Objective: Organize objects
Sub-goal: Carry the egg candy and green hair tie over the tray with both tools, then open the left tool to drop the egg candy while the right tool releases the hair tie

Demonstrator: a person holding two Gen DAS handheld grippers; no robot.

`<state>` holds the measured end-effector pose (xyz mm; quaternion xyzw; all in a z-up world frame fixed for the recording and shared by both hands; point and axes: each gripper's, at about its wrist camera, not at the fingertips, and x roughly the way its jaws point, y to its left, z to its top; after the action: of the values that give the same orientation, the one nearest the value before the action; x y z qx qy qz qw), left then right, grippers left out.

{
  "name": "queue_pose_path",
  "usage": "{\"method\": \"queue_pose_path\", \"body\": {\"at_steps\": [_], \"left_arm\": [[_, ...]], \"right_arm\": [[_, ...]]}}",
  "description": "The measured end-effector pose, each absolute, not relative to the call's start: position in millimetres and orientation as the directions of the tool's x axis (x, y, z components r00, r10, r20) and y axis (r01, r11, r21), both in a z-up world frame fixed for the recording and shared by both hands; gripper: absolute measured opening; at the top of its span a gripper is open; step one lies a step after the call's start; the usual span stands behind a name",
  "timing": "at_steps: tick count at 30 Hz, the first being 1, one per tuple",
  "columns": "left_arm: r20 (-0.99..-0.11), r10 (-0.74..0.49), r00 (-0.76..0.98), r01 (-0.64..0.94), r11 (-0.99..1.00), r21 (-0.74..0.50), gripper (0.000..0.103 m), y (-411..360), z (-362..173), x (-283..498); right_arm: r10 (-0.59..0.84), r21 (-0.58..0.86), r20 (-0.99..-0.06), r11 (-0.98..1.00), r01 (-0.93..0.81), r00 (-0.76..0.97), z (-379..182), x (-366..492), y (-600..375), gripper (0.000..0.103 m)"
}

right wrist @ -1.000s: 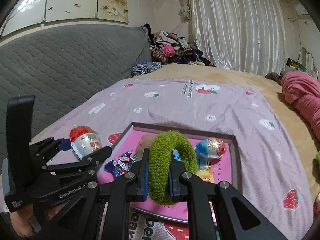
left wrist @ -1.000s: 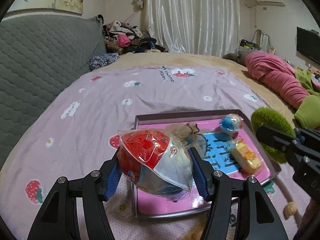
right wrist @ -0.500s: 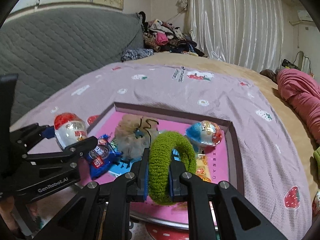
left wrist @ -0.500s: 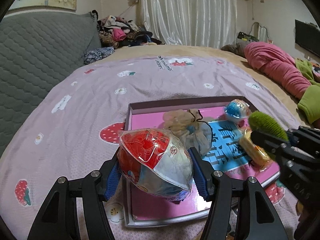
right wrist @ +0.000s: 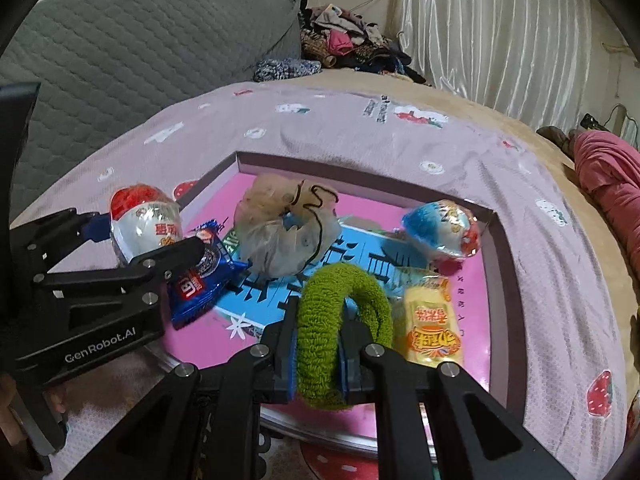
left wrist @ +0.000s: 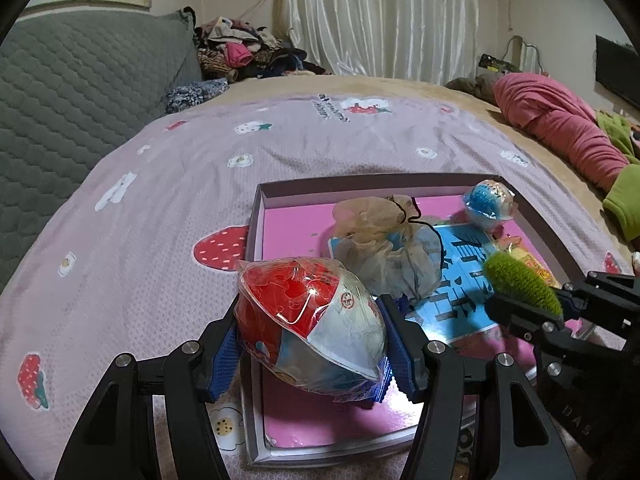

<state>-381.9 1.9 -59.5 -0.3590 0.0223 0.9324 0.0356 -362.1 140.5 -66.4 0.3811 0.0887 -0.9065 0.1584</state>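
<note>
Both grippers have moved in over the pink tray [left wrist: 532, 216]; left gripper [left wrist: 312, 344] clamped on foil-wrapped red egg [left wrist: 308, 316], crinkly, slippery, hold at its middle; right gripper [right wrist: 318, 354] pinching soft green scrunchie [right wrist: 340, 312] above tray.

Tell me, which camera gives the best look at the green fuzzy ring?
The right wrist view: the green fuzzy ring stands as a full loop, pinched between the right gripper fingers. The left wrist view catches only its top edge.
</note>
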Motion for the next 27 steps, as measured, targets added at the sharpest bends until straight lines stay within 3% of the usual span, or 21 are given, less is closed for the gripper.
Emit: {"method": "queue_pose_path", "body": {"at_steps": [18, 27], "left_arm": [[-0.677, 0.028, -0.735, -0.076, -0.996, 0.040, 0.065, 2.8, -65.5, -383.5], [-0.679, 0.024, -0.734, -0.069, -0.997, 0.039, 0.065, -0.5, -63.0, -384.1]], "right_arm": [[-0.208, -0.042, -0.757, -0.931, 0.364, -0.620, -82.7, -367.6, 134.2, 0.016], [-0.184, -0.059, -0.765, -0.934, 0.352, -0.617, -83.7, -368.6, 133.6, 0.026]]}}
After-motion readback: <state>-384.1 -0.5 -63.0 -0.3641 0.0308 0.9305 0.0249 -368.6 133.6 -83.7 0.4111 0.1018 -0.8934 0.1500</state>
